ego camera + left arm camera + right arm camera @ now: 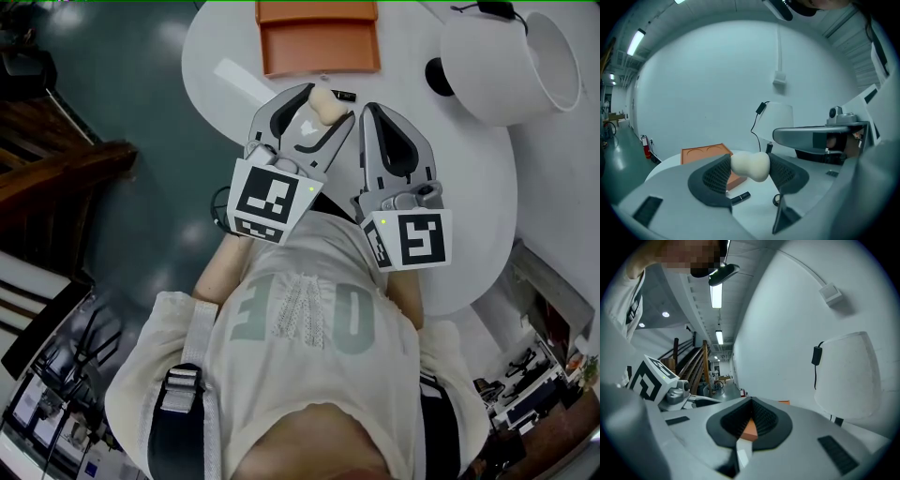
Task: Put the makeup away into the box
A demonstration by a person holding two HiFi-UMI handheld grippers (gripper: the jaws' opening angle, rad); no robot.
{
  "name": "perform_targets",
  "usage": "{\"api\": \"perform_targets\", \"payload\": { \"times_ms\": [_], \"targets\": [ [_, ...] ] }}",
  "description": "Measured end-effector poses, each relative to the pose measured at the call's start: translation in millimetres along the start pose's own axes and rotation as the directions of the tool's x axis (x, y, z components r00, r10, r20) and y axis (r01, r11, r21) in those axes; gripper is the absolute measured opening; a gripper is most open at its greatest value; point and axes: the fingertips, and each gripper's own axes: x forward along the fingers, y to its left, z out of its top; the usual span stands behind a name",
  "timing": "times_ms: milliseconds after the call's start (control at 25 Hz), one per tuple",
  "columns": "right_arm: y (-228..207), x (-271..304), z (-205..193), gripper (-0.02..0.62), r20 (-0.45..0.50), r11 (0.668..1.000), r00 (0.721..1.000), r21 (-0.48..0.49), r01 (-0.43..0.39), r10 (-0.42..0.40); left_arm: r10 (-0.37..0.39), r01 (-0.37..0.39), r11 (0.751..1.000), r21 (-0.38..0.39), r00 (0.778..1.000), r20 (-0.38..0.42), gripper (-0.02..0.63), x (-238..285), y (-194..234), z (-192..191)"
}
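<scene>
Left gripper view shows the left gripper (750,162) pinching a cream makeup sponge (752,167) above the white table (758,207), while the right gripper (751,416) sits closed and empty.

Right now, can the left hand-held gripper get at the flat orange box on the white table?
Probably yes. The left hand-held gripper, shut on the cream waisted makeup sponge, faces the flat orange box with nothing standing between.

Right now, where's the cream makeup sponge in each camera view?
Head view: makeup sponge at upper centre, clamped in the left gripper.
Left gripper view: dead centre, pinched between both jaws.
Right gripper view: not in it.
Shared landmark: the white lampshade, at right in all three views.
</scene>
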Motion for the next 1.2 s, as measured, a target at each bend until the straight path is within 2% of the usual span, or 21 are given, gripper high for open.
{"api": "perform_targets", "payload": {
  "times_ms": [280, 440, 640, 880, 1000, 1200],
  "targets": [
    [-11, 5, -3, 0.005, -0.005, 1.0, 1.0, 0.013, 0.025, -0.024, 0.022, -0.022, 0.999, 0.025, 1.0, -0.011, 0.259, 34, 22, 8],
    [-20, 8, -8, 0.005, -0.02, 0.998, 0.999, 0.028, 0.05, -0.05, 0.06, -0.06, 0.998, 0.002, 0.993, -0.102, 0.259, 93, 50, -1],
    [-42, 14, -21, 0.005, -0.052, 0.995, 0.995, 0.057, 0.084, -0.081, 0.093, -0.098, 0.995, -0.004, 0.961, -0.262, 0.259, 173, 79, -36],
    [-68, 36, -34, 0.005, -0.105, 0.989, 0.99, 0.109, 0.103, -0.091, 0.088, -0.117, 0.992, -0.051, 0.914, -0.397, 0.259, 213, 94, -67],
    [-79, 47, -36, 0.005, -0.105, 0.987, 0.99, 0.121, 0.102, -0.089, 0.08, -0.118, 0.991, -0.061, 0.895, -0.439, 0.259, 224, 94, -79],
    [-85, 59, -40, 0.005, -0.116, 0.987, 0.99, 0.128, 0.099, -0.084, 0.084, -0.14, 0.986, -0.086, 0.879, -0.469, 0.259, 230, 97, -90]
  ]
}}
